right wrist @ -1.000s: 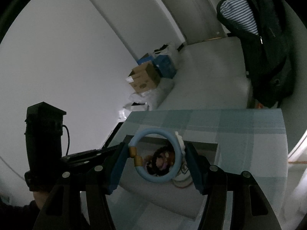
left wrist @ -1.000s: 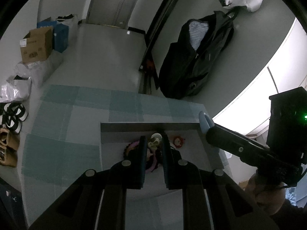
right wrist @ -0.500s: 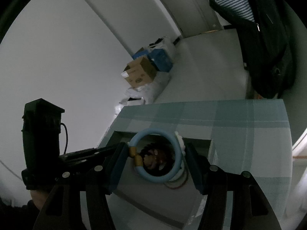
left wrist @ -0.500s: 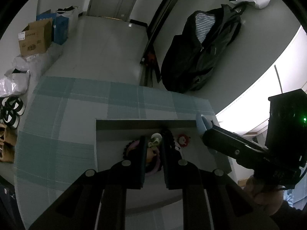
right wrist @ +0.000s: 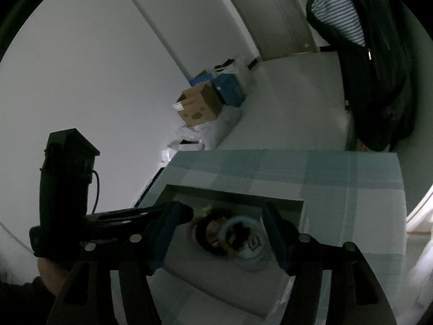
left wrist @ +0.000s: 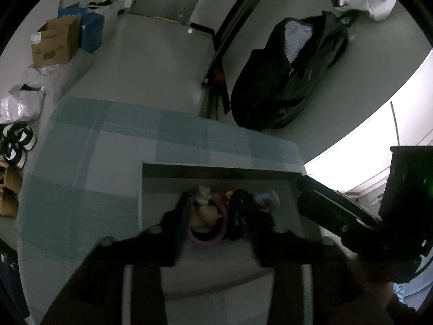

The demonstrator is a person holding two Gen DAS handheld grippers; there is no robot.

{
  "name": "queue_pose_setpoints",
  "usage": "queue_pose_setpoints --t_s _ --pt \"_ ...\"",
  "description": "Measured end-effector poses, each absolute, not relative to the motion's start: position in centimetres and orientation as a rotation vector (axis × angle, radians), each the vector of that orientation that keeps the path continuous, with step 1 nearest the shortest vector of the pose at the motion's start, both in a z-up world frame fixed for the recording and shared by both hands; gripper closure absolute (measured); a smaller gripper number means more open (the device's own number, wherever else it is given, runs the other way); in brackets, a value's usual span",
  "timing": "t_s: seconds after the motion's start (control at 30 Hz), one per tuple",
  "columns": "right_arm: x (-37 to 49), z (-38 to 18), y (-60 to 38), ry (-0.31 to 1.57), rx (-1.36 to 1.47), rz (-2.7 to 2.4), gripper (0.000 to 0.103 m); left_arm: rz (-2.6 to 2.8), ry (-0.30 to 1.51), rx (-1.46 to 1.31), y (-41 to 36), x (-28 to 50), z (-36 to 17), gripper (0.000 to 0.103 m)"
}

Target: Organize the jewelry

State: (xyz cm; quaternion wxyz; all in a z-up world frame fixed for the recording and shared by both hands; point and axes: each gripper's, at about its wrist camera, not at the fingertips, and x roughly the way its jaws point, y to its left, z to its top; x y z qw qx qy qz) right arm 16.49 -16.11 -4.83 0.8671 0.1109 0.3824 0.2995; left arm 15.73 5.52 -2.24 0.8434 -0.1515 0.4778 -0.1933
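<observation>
Risk: jewelry pile [left wrist: 216, 216] sits bunched at tray [left wrist: 216, 169] centre; pieces may snag and lift together, esp. pink ring [left wrist: 208, 239] w/ dark beaded strands.

L gripper [left wrist: 213, 211]: jaws just opened, partly apart, straddling pile, nothing clamped.

R gripper [right wrist: 227, 222]: jaws just widened, wide; light-blue bangle [right wrist: 238, 228] lies loose on pile between them. R gripper approaches from 3 o'clock in left view; collision risk.

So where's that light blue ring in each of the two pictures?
Left wrist view: only a pale blue blur shows at the pile's right end, probably the light blue ring.
Right wrist view: low centre, lying on the jewelry pile inside the grey tray.
Shared landmark: the grey tray on the checked cloth.
</observation>
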Motion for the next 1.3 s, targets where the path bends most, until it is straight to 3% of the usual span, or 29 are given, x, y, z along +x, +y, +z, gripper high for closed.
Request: queue_pose_setpoints --t_s 0.13,0.63,0.73,0.77,1.1,1.3 --pt "16.0 -4.3 -16.5 0.779 0.240 0.616 0.035 -0.402 0.973 -0.295 5.7 14.9 -1.5 0.056" --pt "12.1 -2.2 -17.5 0.676 0.224 0.545 0.017 -0.294 0.875 -0.162 5.8 11.5 0.4 0.054" --pt "11.3 -2.0 -17.5 0.674 0.207 0.534 0.013 -0.261 0.860 -0.137 5.8 10.6 0.7 0.035" --pt "11.0 -1.9 -17.5 0.672 0.203 0.530 0.011 -0.246 0.844 -0.132 5.8 10.2 1.0 0.034" --pt "8.0 -1.0 -17.6 0.637 0.186 0.500 0.001 -0.198 0.781 -0.096 5.7 7.9 2.4 0.034" --pt "6.8 -0.8 -17.7 0.643 0.180 0.503 0.001 -0.186 0.784 -0.092 5.3 6.8 2.7 0.034"
